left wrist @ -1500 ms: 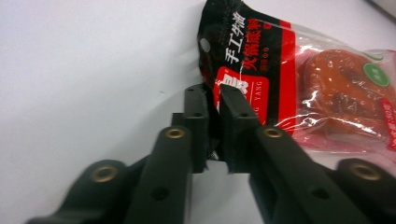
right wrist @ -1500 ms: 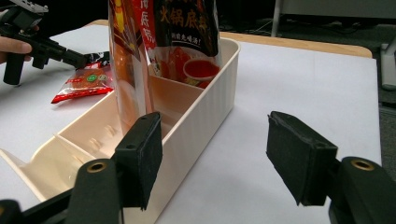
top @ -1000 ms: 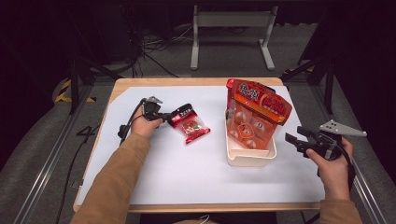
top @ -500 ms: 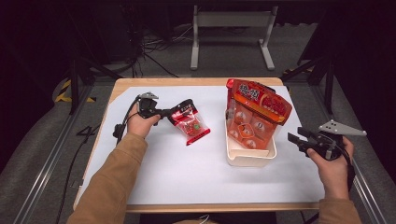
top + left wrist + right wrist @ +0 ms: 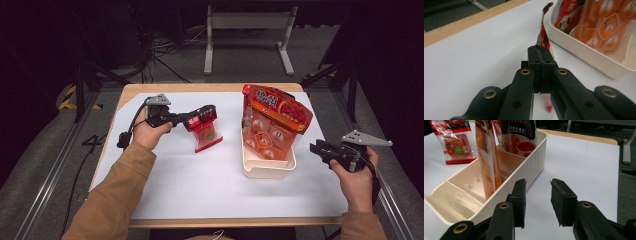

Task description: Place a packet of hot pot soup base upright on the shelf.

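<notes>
**Left gripper holds a red packet to the left of the bin**

On a white-covered table [image 5: 200, 190], seen from above, the landmark is a cream bin [image 5: 267, 169] right of centre.

Well left of the bin, the left gripper [image 5: 186, 120] is closed on the top edge of a small red packet [image 5: 204, 131]. In the left gripper view, the jaws are pressed together with the packet's thin edge [image 5: 543, 37] standing up between them. The packet hangs with its long axis running down from the jaws, and its bottom edge looks close to or on the table; I cannot tell which. From this gripper, the bin lies ahead and to the right.

In the bin, a large orange bag [image 5: 272, 125] leans against the far end. The near compartments [image 5: 461, 192] look empty.

Just right of the bin, the right gripper [image 5: 325, 150] has its jaws parted, holding nothing, pointing toward the bin's side.

The left hand is the one carrying the packet, so any move toward the bin would likely go rightward from there.
</notes>
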{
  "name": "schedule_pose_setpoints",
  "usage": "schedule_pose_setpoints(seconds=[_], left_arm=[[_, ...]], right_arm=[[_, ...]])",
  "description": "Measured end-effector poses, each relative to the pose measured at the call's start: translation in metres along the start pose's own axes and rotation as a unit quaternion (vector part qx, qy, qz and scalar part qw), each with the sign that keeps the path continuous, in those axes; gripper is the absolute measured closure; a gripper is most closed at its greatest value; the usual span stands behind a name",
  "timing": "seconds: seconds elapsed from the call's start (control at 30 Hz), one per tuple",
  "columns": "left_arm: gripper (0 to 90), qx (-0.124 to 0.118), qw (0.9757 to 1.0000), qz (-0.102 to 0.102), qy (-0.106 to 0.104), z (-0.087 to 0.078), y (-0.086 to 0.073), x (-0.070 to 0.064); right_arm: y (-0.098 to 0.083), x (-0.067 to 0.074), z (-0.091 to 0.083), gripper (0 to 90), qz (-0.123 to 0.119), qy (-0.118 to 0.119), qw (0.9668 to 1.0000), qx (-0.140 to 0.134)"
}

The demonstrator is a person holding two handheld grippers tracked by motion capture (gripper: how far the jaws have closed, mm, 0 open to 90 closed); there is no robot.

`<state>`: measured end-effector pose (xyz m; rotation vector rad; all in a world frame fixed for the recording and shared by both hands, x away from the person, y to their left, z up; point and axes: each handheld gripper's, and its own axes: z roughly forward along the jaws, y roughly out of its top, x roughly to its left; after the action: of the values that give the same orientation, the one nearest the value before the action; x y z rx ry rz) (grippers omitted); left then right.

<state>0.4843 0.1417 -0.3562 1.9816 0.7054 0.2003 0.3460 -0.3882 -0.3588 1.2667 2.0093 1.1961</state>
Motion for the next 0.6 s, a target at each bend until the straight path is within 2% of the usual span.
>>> schedule_pose_setpoints(seconds=[0.03,0.1,0.13,0.2,0.37,0.6], left_arm=[[90.0,0.000,1.0000,0.000,0.000,0.000,0.000,0.000],[90.0,-0.002,0.9998,0.020,-0.004,-0.005,0.006,-0.009],[90.0,-0.002,0.9998,0.020,-0.004,-0.005,0.006,-0.009],[90.0,0.003,0.9990,0.042,-0.012,-0.009,0.013,-0.020],[90.0,0.009,0.9982,0.056,-0.019,-0.015,0.020,-0.028],[90.0,0.009,0.9962,0.077,-0.039,-0.030,0.030,-0.041]], right_arm=[[0.000,0.000,0.000,64.0,0.000,0.000,1.0000,0.000],[-0.001,-0.001,0.001,62.8,-0.002,-0.002,1.0000,0.004],[-0.001,-0.001,0.001,62.8,-0.002,-0.002,1.0000,0.004],[-0.002,-0.001,0.003,62.6,-0.004,-0.006,0.9999,0.012],[-0.002,-0.001,0.003,61.5,-0.006,-0.009,0.9998,0.017],[-0.005,-0.004,0.006,59.1,-0.008,-0.013,0.9995,0.026]])
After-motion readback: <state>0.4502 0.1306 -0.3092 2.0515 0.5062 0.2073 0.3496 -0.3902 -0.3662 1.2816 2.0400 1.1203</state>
